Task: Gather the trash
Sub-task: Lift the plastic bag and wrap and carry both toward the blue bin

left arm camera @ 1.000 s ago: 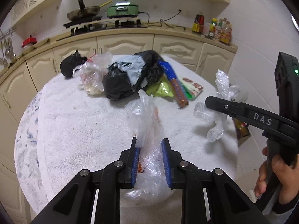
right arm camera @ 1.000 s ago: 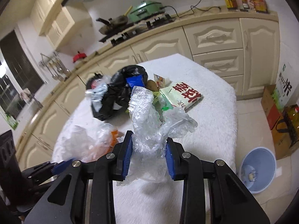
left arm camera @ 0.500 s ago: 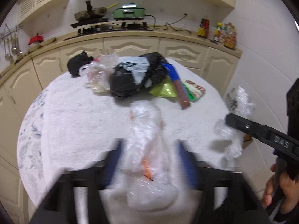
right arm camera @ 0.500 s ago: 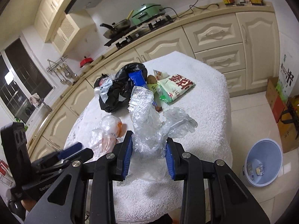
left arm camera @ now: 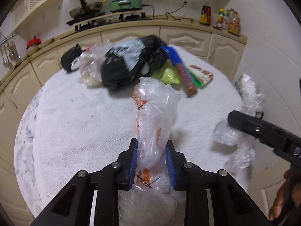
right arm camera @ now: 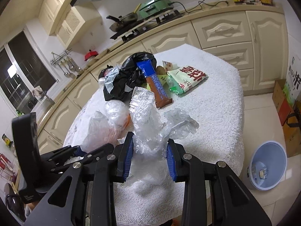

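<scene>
Two pieces of trash are held at once, one per gripper. The left gripper [left arm camera: 152,157] is closed narrowly on a clear plastic bag with orange contents [left arm camera: 156,116], which stands up between the blue pads and hangs below them. The right gripper [right arm camera: 149,156] is clamped on a crumpled clear wrapper [right arm camera: 148,124], its loose ends splayed above the jaws. Both loads are held near the front edge of the table covered in white towelling [right arm camera: 216,109]; whether they are fully clear of the cloth cannot be told.

Remaining on the table, well apart from the grippers at the far side: a black bag with grey film [left arm camera: 129,64], a small black bundle [left arm camera: 72,61], a clear bag [left arm camera: 90,67], a blue-and-brown bar wrapper [right arm camera: 153,82], a green packet [left arm camera: 167,74] and a printed red-and-white packet [right arm camera: 188,79].

A blue bin [right arm camera: 267,167] is seen on the floor to the right of the table, with a little rubbish already inside.

Judgement: the task is at an early-to-middle stage. Two items are picked but not yet binned; roughly six more are left to collect.
</scene>
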`<state>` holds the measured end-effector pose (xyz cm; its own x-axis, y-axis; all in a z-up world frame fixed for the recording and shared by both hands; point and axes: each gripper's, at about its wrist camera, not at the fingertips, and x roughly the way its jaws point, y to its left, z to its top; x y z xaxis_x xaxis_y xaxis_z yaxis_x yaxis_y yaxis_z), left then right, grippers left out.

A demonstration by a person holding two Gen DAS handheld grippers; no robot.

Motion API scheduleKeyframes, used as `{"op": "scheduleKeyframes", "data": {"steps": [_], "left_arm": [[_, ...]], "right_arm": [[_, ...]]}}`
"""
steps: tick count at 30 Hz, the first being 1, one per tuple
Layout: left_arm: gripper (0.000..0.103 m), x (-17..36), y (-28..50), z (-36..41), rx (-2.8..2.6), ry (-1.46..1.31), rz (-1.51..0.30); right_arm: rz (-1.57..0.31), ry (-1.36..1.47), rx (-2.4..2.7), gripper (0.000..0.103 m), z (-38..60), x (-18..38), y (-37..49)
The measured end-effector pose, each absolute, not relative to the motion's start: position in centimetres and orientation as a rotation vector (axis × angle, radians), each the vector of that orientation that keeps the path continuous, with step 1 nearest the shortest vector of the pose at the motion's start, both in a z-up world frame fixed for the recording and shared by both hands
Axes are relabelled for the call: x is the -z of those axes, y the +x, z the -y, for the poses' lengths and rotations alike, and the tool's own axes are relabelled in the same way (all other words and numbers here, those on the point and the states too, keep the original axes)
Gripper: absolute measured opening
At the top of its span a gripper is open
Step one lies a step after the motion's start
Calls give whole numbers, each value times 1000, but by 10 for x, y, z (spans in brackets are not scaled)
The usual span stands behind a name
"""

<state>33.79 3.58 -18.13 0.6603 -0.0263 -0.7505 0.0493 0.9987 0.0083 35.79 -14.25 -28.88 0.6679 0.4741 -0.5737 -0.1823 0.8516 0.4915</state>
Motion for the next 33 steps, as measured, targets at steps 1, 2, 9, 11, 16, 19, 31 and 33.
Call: {"op": "scheduleKeyframes", "data": {"steps": [1,2,9,11,16,19,31,33], "left_arm": [[25,179,337,-33,50,33,-841],[25,174,335,-26,58,42,-826],[25,158,343,37,169,103,-763],[25,155,352,67,218,127,-750],[25,164,380,143,317,210,-743],[25,181,404,193,387,257,-766],[25,293,522,342,555,420,-942],[26,312,546,355,589,433,-982]], "right_arm": [[-746,423,-380,32,147,288,356],[-738,428,-376,32,150,287,354],[-652,480,-295,32,205,273,331],[-631,484,-243,32,229,270,323],[-597,478,-50,32,302,271,298],[-612,479,61,32,344,285,288],[-778,592,278,32,461,397,289],[-798,605,293,32,470,411,293]]}}
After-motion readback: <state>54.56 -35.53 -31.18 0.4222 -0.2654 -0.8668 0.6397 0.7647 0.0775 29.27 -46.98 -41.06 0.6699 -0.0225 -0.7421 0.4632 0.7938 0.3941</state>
